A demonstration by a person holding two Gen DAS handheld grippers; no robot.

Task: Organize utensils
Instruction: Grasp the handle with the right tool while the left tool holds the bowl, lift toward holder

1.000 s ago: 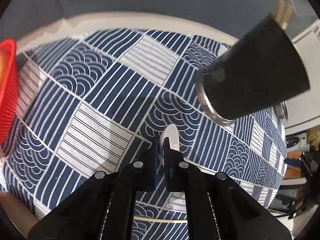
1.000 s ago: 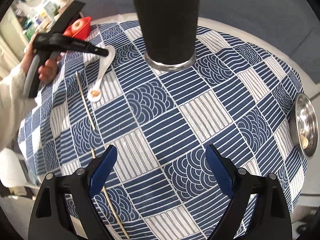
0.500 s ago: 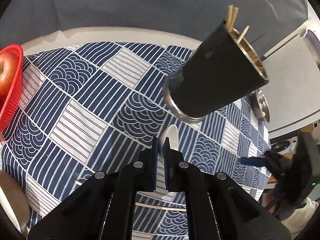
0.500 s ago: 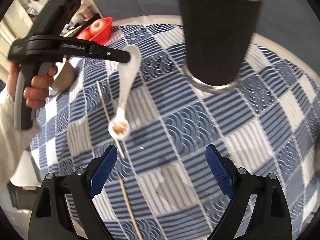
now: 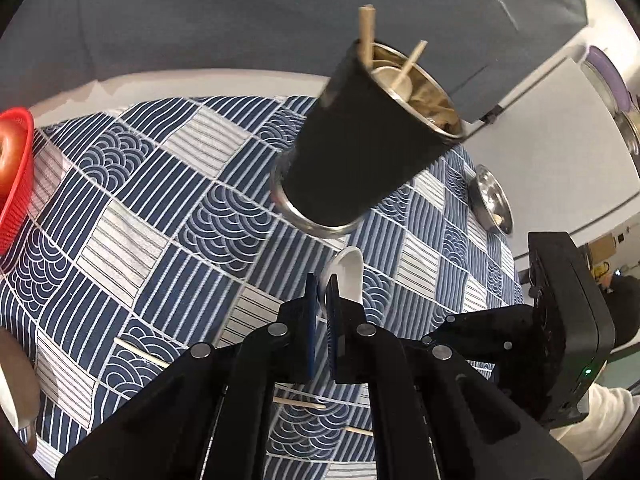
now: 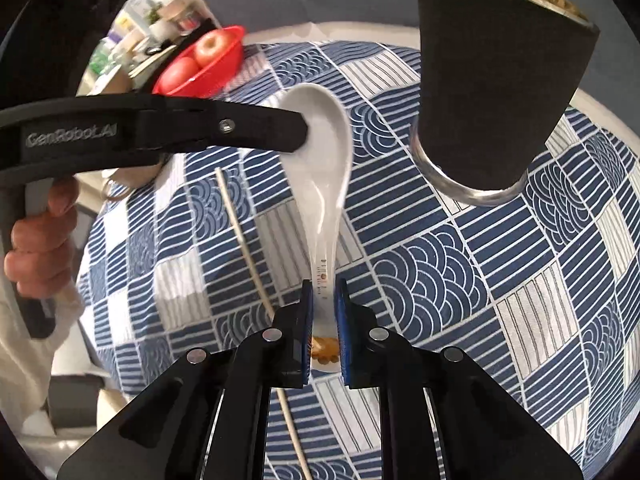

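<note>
A white ceramic soup spoon (image 6: 326, 168) hangs above the blue patterned tablecloth (image 6: 420, 280), held at both ends. My left gripper (image 5: 321, 284) is shut on its bowl rim; the spoon shows there as a white edge (image 5: 348, 276). My right gripper (image 6: 323, 300) is shut on the spoon's handle end. The black utensil cup (image 6: 496, 76) stands just right of the spoon, with chopsticks and a white spoon inside (image 5: 390, 76). A single chopstick (image 6: 248, 240) lies on the cloth under the spoon.
A red basket with apples (image 6: 204, 60) sits at the table's far left edge. A small steel dish (image 5: 490, 204) lies near the right edge. The right gripper's body (image 5: 560, 344) shows at the right of the left wrist view. Shelves with clutter stand beyond the table.
My right gripper has moved in to the spoon and shut on its handle; it was open and empty before. My left gripper has brought the spoon closer to the black cup.
</note>
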